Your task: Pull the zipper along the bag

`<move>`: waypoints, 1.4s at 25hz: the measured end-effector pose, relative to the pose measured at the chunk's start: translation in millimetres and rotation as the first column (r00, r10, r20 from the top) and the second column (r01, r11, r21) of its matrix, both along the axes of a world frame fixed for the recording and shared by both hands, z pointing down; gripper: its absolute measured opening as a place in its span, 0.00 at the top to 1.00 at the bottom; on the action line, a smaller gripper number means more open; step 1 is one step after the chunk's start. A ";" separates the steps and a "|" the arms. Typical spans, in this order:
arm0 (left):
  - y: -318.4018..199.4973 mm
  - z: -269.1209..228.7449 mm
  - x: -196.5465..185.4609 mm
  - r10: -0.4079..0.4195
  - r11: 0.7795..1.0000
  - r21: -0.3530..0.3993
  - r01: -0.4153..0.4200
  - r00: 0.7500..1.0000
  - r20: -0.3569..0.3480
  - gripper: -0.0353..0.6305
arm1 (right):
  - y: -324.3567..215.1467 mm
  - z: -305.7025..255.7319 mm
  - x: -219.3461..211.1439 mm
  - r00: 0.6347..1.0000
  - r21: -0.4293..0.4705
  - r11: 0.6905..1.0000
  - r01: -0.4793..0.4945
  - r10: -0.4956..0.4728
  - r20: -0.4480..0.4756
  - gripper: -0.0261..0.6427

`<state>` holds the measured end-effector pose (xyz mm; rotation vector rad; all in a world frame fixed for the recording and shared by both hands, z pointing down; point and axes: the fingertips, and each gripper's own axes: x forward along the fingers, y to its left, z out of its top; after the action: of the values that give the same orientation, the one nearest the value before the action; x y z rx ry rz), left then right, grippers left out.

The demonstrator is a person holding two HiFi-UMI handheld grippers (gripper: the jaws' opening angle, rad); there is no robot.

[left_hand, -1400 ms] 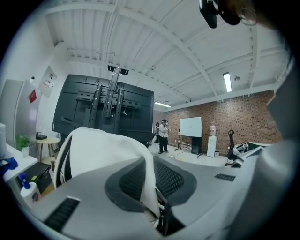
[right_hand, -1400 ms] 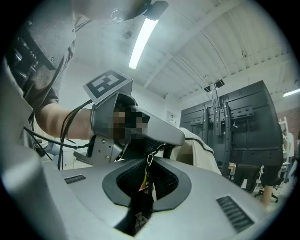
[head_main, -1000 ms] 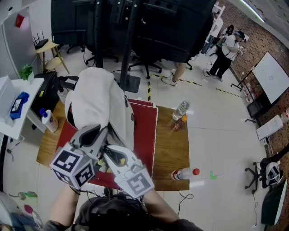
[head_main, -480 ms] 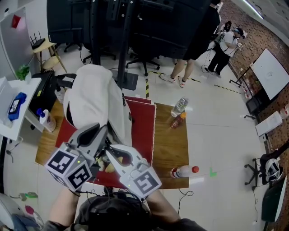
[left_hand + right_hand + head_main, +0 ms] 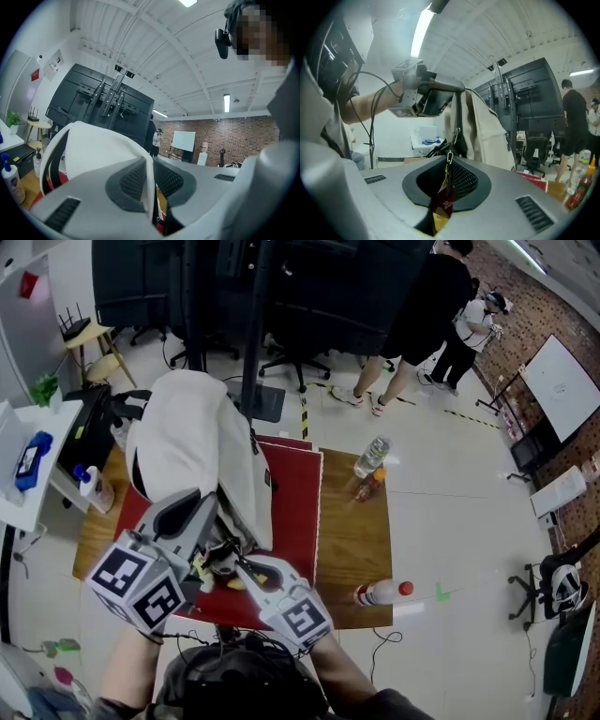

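Matt cream cloth bag (image 5: 187, 442); shiny metal zipper pull (image 5: 449, 159) (a glossy red tag (image 5: 443, 202) hangs there); smooth wooden table (image 5: 356, 540).

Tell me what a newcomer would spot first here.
A big white bag stands upright on a red mat on the left half of a wooden table. Both grippers meet at its near side. The left gripper pinches the bag's white cloth, and the right gripper clamps the zipper pull with its red tag.
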<state>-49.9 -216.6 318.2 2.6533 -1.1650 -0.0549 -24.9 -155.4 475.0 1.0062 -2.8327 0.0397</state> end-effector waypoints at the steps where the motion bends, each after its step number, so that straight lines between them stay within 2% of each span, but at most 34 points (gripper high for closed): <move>1: 0.2 0.7 0.5 0.004 1.000 -0.002 -0.004 1.000 0.001 0.87 | -0.4 8.9 3.9 1.000 -0.024 1.000 -0.007 0.008 0.019 0.89; 5: 1.6 1.0 2.7 0.012 1.000 -0.006 -0.012 1.000 0.002 0.87 | -3.2 22.4 5.6 0.993 -0.066 0.998 -0.002 0.010 0.117 0.89; 11: 1.5 2.2 0.7 0.007 1.000 -0.004 -0.007 1.000 0.004 0.87 | -2.6 21.3 1.3 0.994 -0.062 0.998 -0.009 0.016 0.108 0.89; 16: 2.5 5.1 -1.1 -0.004 1.000 0.006 0.003 1.000 0.009 0.87 | -4.6 19.3 0.2 0.997 -0.031 0.998 -0.056 0.057 0.050 0.89; 21: 5.8 10.1 -6.2 -0.031 0.999 0.029 0.030 0.999 0.041 0.86 | -7.2 20.0 -0.7 0.992 -0.060 0.994 -0.091 0.096 0.079 0.88; 26: 3.5 17.0 -11.5 -0.103 0.992 0.081 0.096 0.991 0.082 0.82 | -7.5 24.0 -11.8 0.994 -0.115 0.992 -0.057 0.067 0.084 0.75; 31: 2.9 20.9 -11.1 -0.111 0.990 0.101 0.098 0.985 0.132 0.78 | -7.4 22.2 -13.7 0.994 -0.116 0.992 -0.048 0.058 0.090 0.66; 35: 4.7 25.9 -10.1 -0.107 0.991 0.100 0.092 0.982 0.156 0.66 | -8.4 16.3 -11.6 0.992 -0.115 0.992 -0.055 0.067 0.103 0.63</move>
<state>-60.0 -211.9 344.1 2.7202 -1.3781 0.0927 -36.4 -163.8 491.4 1.0968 -2.8558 0.2635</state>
